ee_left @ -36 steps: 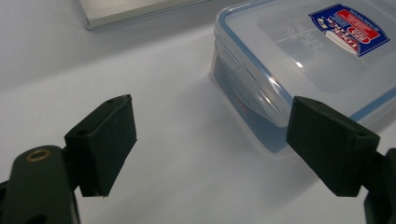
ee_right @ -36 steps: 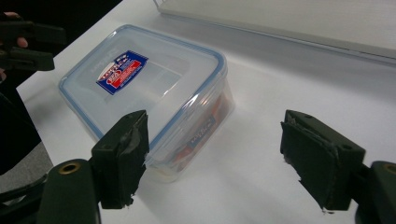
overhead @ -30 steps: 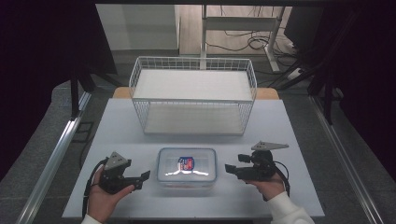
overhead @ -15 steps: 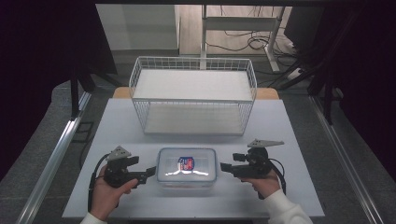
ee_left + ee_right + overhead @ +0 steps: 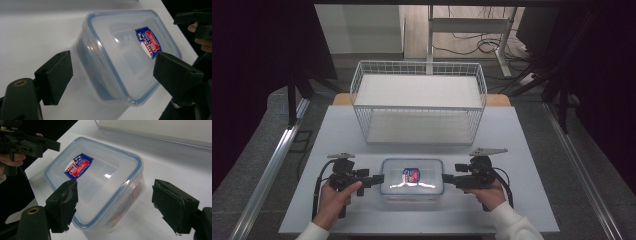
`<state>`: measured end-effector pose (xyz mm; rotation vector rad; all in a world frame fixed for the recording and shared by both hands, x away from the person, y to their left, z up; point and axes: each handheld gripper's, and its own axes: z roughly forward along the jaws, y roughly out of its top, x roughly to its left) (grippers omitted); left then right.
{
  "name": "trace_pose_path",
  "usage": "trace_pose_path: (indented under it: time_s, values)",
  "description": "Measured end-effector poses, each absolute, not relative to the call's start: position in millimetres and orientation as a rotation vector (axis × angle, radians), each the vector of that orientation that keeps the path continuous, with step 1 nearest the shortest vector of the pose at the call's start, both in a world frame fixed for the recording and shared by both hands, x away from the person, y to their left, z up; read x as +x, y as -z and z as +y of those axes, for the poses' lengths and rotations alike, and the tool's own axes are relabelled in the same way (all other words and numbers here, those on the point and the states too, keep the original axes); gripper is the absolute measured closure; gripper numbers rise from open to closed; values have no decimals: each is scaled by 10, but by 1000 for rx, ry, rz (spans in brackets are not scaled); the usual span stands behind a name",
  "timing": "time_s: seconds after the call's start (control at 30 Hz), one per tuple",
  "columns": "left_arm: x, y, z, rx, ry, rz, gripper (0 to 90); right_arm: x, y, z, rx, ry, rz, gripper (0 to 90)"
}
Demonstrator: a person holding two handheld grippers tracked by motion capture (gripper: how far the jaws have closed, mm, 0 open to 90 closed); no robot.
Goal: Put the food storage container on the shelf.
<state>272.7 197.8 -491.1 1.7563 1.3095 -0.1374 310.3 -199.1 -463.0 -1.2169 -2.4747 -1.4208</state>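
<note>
One white table point(image 5: 522, 200) carries everything, and the box serves as the landmark here. One white wire basket point(image 5: 419, 102) with a pale board laid inside stands on the table well beyond the box, at the far edge. One clear plastic box point(image 5: 412, 180) with a blue-rimmed lid sits flat on the table near the front edge, midway between the two grippers. The left gripper point(image 5: 376, 179) lies just left of the box, held in one hand point(image 5: 334, 197), and its jaws stand wide apart, reaching around the box's left end without visibly pressing it. The right gripper point(image 5: 448, 179) lies just right of the box, held in the other hand point(image 5: 486, 194), and its jaws are likewise spread wide on either side of the box's right end. One sticker point(image 5: 411, 175) in blue, red and white sits near the middle of the lid; it bears printing, but the letters are too small and blurred to read. Something reddish shows through the side wall of the box, too dim to name.
</note>
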Motion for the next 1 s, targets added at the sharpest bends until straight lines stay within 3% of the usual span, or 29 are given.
trace_pose_path:
  time_s: [0.37,1.0]
  values:
    - [2908,5125,1967,1726,297,1297,150,3145,4698,-1908,-1196,1375,-2494,208]
    - [2934,5212,1958,1726,376,1260,319,3351,5020,-1723,-1229,1228,-2322,173]
